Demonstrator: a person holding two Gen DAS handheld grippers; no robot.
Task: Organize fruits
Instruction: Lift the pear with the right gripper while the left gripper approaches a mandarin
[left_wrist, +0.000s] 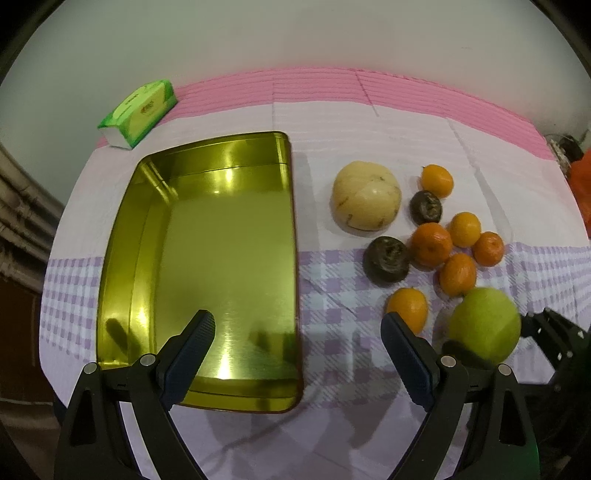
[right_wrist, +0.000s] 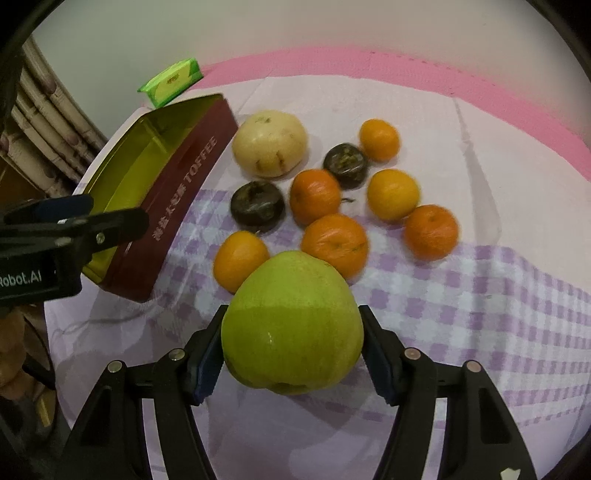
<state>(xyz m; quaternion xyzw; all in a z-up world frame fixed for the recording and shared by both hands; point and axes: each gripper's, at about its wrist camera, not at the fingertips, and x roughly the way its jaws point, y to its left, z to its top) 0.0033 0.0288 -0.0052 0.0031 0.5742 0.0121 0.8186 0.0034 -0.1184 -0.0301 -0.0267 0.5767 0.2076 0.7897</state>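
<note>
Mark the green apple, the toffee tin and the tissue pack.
green apple (right_wrist: 291, 328): right wrist view, middle of its skin.
toffee tin (right_wrist: 184, 188): right wrist view, maroon side wall.
tissue pack (left_wrist: 142, 110): left wrist view, green top face.

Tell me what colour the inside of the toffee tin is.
Shiny gold-yellow inside the toffee tin; its outer wall is dark red. The left wrist view shows the inside best.
</note>
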